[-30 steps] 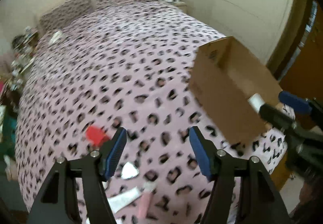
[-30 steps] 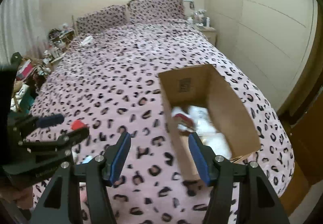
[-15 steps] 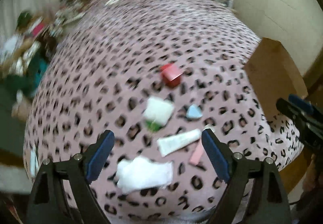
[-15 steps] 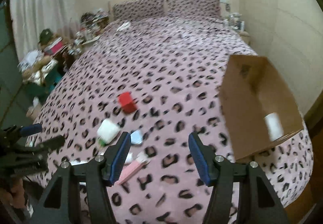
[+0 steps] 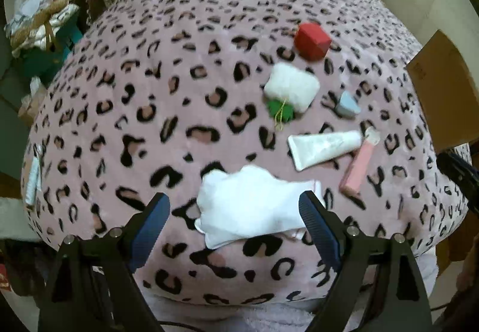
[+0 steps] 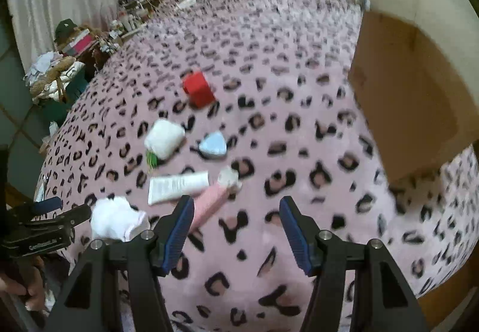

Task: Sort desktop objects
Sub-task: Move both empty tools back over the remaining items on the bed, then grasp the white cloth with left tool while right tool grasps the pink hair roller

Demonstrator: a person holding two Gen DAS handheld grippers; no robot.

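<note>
1. White cloth (image 5: 254,206) lies crumpled on the leopard-print blanket (image 5: 149,110) directly ahead of your left gripper (image 5: 235,222), between its two fingertips; its long axis runs roughly across the gap from one fingertip to the other.
2. Left gripper state: the jaws have just been opening and now stand spread wide, with the cloth between them but not pinched.
3. Right gripper (image 6: 236,227) state: half spread and empty, with bare blanket between the fingertips. The pink tube (image 6: 211,203) lies just beyond its left finger.
4. Your left hand is the nearer one to the cloth. In the right wrist view the cloth (image 6: 118,219) sits well off to the left, beside the left gripper (image 6: 60,212).
5. Judge the coming move as a straight descent onto the cloth and a closure across its width. The cloth is soft, so expect it to bunch.
6. Note the neighbours ahead and to the right of the left gripper: white tube (image 5: 324,149), pink tube (image 5: 357,165), blue triangular item (image 5: 347,105), white pouch (image 5: 292,87), red box (image 5: 311,41). None lies between the jaws and the cloth.
7. Cardboard box (image 6: 410,98) stands far right, nearer your right gripper.
</note>
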